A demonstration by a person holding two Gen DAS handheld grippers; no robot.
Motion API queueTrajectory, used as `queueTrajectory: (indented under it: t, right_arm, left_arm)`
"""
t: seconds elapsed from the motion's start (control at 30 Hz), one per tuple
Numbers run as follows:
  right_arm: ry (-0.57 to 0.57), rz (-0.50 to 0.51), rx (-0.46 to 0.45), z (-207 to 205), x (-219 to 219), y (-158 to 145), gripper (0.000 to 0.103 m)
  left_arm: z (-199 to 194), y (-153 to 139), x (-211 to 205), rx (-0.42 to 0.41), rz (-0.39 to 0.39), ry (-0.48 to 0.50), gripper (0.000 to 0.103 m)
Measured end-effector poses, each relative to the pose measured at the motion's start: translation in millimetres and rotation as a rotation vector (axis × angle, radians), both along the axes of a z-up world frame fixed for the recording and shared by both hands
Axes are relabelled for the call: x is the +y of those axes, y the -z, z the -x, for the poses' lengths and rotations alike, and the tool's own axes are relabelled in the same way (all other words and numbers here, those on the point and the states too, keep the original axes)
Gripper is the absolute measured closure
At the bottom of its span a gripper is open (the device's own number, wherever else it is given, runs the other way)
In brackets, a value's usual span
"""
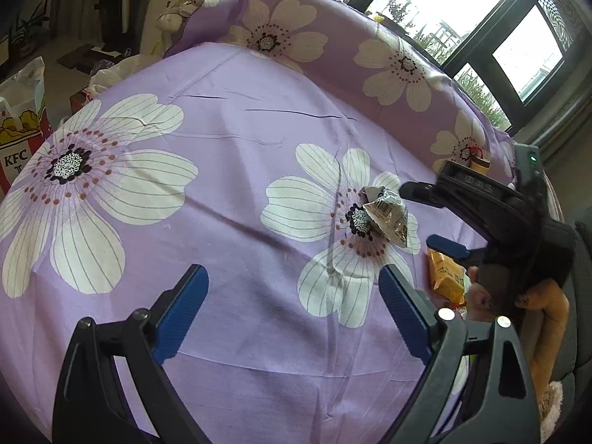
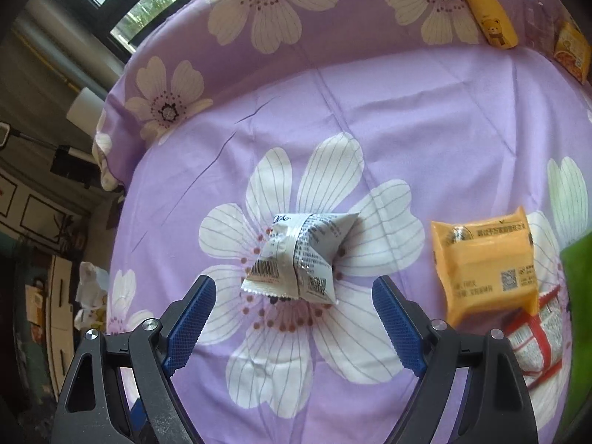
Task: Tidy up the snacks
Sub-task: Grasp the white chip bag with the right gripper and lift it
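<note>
Right wrist view has the silver packet (image 2: 299, 255) sitting dead ahead, on the middle of a big white flower on the purple sheet (image 2: 407, 118), just past my right gripper (image 2: 294, 318). Its blue fingers (image 2: 192, 318) are spread wide with nothing between them, so I'd say I'm lining up for the pick on this one, not holding it yet. Off to the right there's an orange packet (image 2: 484, 262) partly lying on a red-and-white packet (image 2: 536, 336), both apart from the silver one. Another orange packet (image 2: 571, 50) and a yellow bear case (image 2: 492, 18) are way back by the raised edge.

Left gripper (image 1: 294, 314) is also released and empty, hanging over bare sheet.

Next move, I reckon: push the right one forward so the fingers straddle the crinkly packet, then squeeze gently. It's puffy and slick, could squirt out sideways.
</note>
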State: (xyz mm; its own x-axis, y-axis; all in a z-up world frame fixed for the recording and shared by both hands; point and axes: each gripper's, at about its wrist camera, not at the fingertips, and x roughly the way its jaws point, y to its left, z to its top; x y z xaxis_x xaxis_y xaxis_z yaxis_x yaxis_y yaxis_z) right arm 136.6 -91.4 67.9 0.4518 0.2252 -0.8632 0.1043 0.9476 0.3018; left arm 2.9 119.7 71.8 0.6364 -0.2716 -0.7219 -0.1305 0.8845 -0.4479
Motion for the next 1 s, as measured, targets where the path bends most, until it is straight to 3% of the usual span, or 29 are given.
queueTrajectory:
  t: [0.13,0.27,0.33,0.53,0.83,1.0]
  right_arm:
    - [-0.016,0.098,0.017,-19,11,13,0.02]
    - [-0.046,0.124,0.038,-29,15,25,0.032]
    - [-0.045,0.133,0.046,-32,15,30,0.048]
    - [-0.065,0.112,0.031,-20,7,24,0.057]
    - [-0.219,0.018,-0.037,73,-17,-10,0.059]
    - [-0.243,0.03,-0.055,131,-38,-12,0.059]
  left_arm:
    - [1,-2,4,-0.01,-0.025,-0.011,0.01]
    - [-1,2,9,0.009,-0.024,-0.022,0.01]
    - [-1,2,9,0.01,-0.019,-0.02,0.01]
    - [-2,1,7,0.006,-0.037,-0.019,0.01]
    - [0,-1,-2,-0.007,-0.018,0.033,0.01]
    - [1,4,-15,0.006,-0.01,0.078,0.012]
